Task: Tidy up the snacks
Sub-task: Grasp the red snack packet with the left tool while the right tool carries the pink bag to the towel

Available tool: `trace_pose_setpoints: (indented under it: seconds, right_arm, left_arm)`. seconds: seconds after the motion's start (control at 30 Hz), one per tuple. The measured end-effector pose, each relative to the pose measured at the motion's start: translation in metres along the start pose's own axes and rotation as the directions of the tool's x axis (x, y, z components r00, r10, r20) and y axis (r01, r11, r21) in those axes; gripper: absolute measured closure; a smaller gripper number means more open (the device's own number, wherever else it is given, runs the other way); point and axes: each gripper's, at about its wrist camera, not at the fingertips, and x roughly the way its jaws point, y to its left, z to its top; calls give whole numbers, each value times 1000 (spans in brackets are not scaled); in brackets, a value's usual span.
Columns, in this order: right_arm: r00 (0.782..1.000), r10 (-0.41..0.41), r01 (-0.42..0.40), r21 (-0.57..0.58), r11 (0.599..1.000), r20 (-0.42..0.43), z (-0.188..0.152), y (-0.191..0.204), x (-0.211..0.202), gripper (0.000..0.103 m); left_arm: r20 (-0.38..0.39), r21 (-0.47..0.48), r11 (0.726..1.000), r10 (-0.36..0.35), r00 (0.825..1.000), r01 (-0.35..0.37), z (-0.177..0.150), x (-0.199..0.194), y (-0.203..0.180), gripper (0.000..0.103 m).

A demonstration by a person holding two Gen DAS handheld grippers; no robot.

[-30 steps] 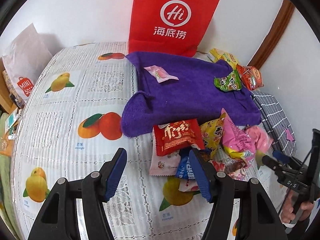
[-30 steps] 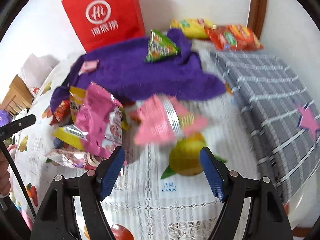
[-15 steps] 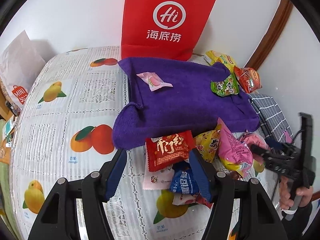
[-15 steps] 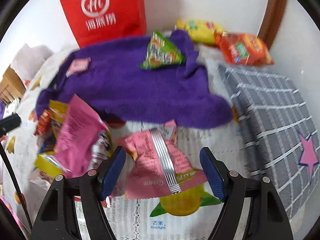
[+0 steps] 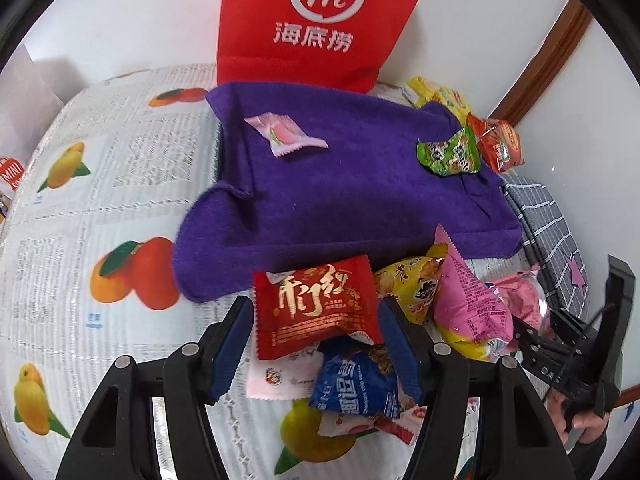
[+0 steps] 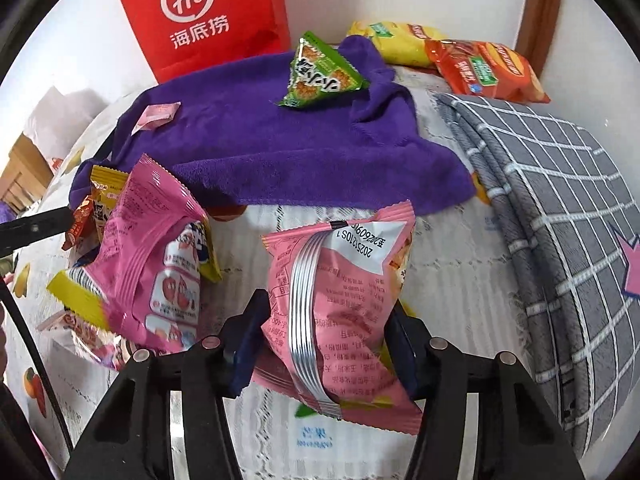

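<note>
A heap of snack packets lies on the fruit-print tablecloth in front of a purple towel [image 5: 352, 184]. My left gripper [image 5: 316, 344] stands with its jaws on either side of a red packet [image 5: 316, 308] on top of the heap, and seems closed on it. My right gripper [image 6: 324, 344] is shut on a pink packet [image 6: 340, 308] with a silver seam, standing upright. A larger pink bag [image 6: 156, 256] leans to its left. A small pink candy packet [image 5: 286, 134] and a green triangular packet [image 5: 450, 152] lie on the towel.
A red Hi bag [image 5: 324, 20] stands against the wall behind the towel. Yellow and orange snack bags [image 6: 484, 68] lie at the back right. A grey checked cloth [image 6: 560, 216] covers the right side. A blue packet [image 5: 356, 384] lies under the red one.
Both grippers moved forward into the heap. The left jaws narrowed around the red packet. The right jaws closed on the pink packet, which now stands upright between them.
</note>
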Motion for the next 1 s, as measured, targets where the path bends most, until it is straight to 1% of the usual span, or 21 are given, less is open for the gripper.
trace_pose_setpoints:
  seconds: [0.17, 0.33, 0.4, 0.47, 0.53, 0.63, 0.83, 1.0]
  right_arm:
    - [1000, -9, 9, 28, 1000, 3, -8, -6, -3, 47]
    - [1000, -7, 7, 46, 999, 10, -10, -7, -4, 47]
    - [1000, -9, 8, 43, 999, 8, -9, -5, -3, 47]
    - [1000, -8, 8, 43, 999, 7, -9, -5, -3, 47]
    - [1000, -8, 7, 45, 999, 7, -10, -5, -4, 47]
    - [1000, -1, 1, 49, 999, 6, -10, -3, -4, 48]
    - [1000, 4, -5, 35, 999, 21, -9, 7, -14, 48]
    - [998, 3, -4, 23, 1000, 64, -6, 15, -37, 48]
  left_arm:
    - [-21, -23, 1000, -17, 1000, 16, 1, 14, -2, 40]
    - [-23, -24, 1000, 0, 1000, 0, 4, 23, -4, 40]
    - [-18, -29, 1000, -8, 1000, 7, 5, 23, -2, 43]
    - [-9, -39, 999, -13, 1000, 12, 6, 21, 2, 51]
    - [-1, -36, 999, -25, 1000, 25, 5, 18, 6, 54]
    - [9, -32, 999, -19, 1000, 20, 5, 12, 9, 56]
    - [47, -12, 1000, -15, 999, 15, 2, -11, 12, 56]
    - [85, -2, 1000, -8, 996, 8, 1, -33, 10, 56]
